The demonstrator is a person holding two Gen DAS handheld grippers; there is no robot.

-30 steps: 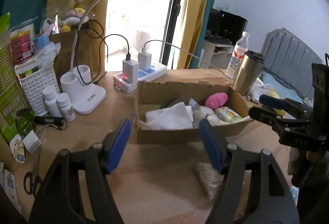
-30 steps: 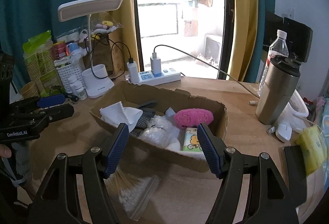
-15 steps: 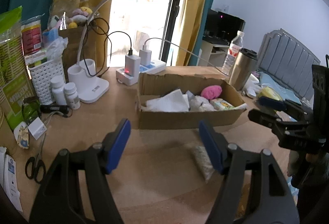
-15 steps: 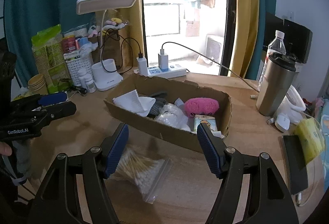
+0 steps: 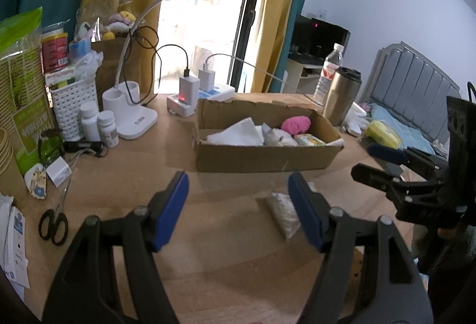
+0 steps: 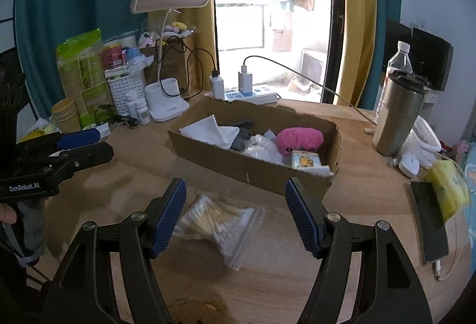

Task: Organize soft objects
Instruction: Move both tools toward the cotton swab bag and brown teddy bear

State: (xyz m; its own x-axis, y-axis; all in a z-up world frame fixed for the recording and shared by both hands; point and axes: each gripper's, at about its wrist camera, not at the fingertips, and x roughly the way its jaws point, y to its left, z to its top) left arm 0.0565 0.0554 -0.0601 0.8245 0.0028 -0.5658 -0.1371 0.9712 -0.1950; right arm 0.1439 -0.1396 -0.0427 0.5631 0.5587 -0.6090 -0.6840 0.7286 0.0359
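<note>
A clear zip bag of cotton swabs [image 6: 220, 222] lies flat on the wooden desk [image 6: 357, 234], just in front of an open cardboard box [image 6: 255, 172] and not inside it. I judge it very light and limp, with a slick plastic skin that can slide between my pads, and the swabs inside shift and bunch, so it has no firm shape. The surest hold looks to be across the fuller middle where the swabs pack together, not the thin empty corner near the seal, which would let the bag dangle. In the right wrist view the bag sits low between and just ahead of my right gripper [image 6: 235, 213], whose blue pads stand wide apart with nothing clasped; the bag touches neither pad. My left gripper [image 5: 238, 210] is likewise spread and empty, and from its view the same bag lies near its right-hand pad, partly hidden behind it. The box beyond already holds a white folded cloth [image 6: 212, 130], a crinkled white plastic-wrapped bundle [image 6: 261, 148], a pink plush toy [image 6: 300, 139] and a small tissue pack [image 6: 306, 160]. Farther back stand a white desk lamp [image 6: 166, 103], a power strip [image 6: 253, 94] and, to the right, a steel tumbler [image 6: 398, 115].
</note>
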